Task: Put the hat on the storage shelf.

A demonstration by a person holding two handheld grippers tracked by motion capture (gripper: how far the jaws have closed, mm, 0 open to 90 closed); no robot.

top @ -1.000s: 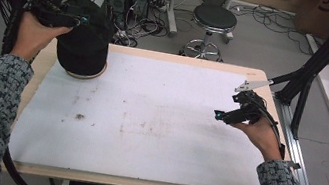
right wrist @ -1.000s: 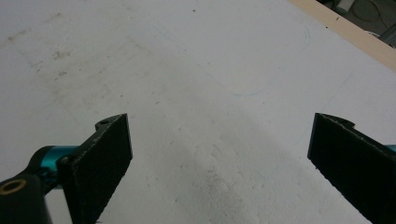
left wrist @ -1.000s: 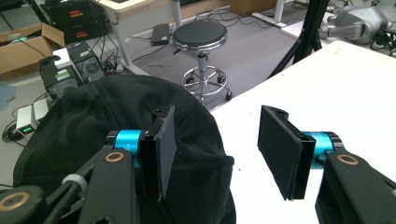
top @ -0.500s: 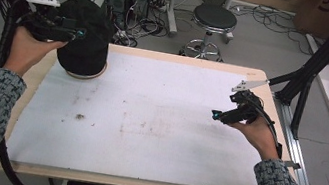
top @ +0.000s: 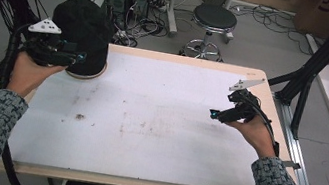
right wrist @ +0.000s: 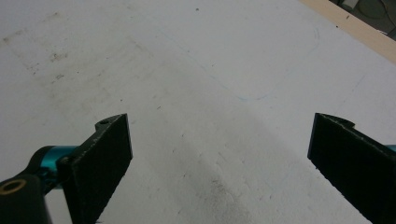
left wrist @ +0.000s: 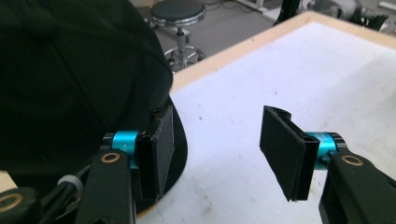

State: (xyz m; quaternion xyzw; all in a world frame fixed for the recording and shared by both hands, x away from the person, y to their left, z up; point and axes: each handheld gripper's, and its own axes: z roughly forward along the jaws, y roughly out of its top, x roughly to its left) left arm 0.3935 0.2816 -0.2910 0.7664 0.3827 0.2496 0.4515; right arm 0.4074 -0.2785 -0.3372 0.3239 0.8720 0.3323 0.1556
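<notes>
The black hat (top: 82,33) is sitting at the far left corner of the table (top: 157,122), crown up, on a pale round base (top: 85,75) whose rim is peeking out beneath it.

The left gripper (top: 65,52) is hanging just beside the hat's near side, low against the crown. In the left gripper view the hat (left wrist: 70,79) is lying to the left of the gap: one pad (left wrist: 161,149) is standing right at the brim, touching it or a hair off, I cannot tell which, while the other pad (left wrist: 285,156) is standing over bare white table. The jaws are spread wide with only table surface showing between them. So the hat is lying off to one side of the fingers, not between them. That offset is what the next move is turning on, as I am judging it: the gripper would need to shift sideways toward the hat before closing, so that brim or crown fabric comes into the gap.

The hat is standing upright, its axis vertical, the brim running around the bottom edge.

The right gripper (top: 219,115) is waiting well apart, over the right side of the table. In the right gripper view its pads (right wrist: 100,158) are spread wide over empty white surface, pinching nothing. The left hand (top: 28,75) is by far the nearer to the hat; the right hand (top: 252,132) is sitting across the table from it.
</notes>
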